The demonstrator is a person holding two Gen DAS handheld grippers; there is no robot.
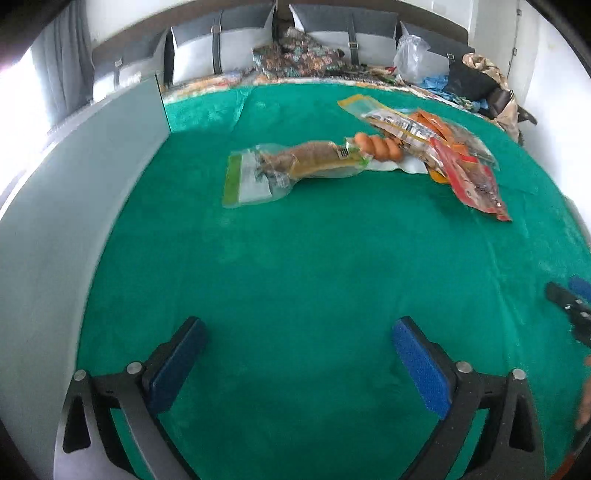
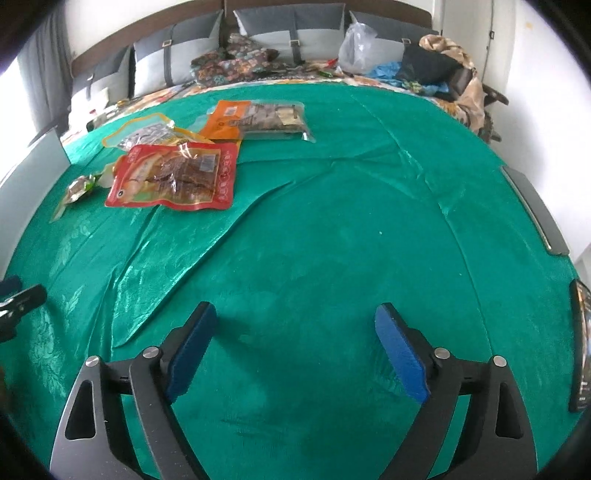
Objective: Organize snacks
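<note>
Several snack packets lie on a green cloth [image 1: 295,258]. A clear packet with a green strip [image 1: 280,173] lies ahead of my left gripper [image 1: 295,332], next to a sausage pack [image 1: 376,147], a yellow-edged packet [image 1: 399,125] and a red packet [image 1: 476,184]. In the right wrist view the red packet [image 2: 173,177] lies far left, with a yellow-edged packet [image 2: 147,133], an orange packet [image 2: 229,118] and a clear packet [image 2: 277,118] behind it. My right gripper [image 2: 295,317] hovers over bare cloth [image 2: 332,240]. Both grippers are open and hold nothing.
A grey panel [image 1: 74,184] borders the cloth on the left. Grey cushions [image 2: 295,33], patterned fabric [image 2: 236,59], a plastic bag [image 2: 356,48] and dark clothing [image 2: 432,62] lie at the back. A dark strip [image 2: 535,210] and a dark object [image 2: 581,347] mark the right edge.
</note>
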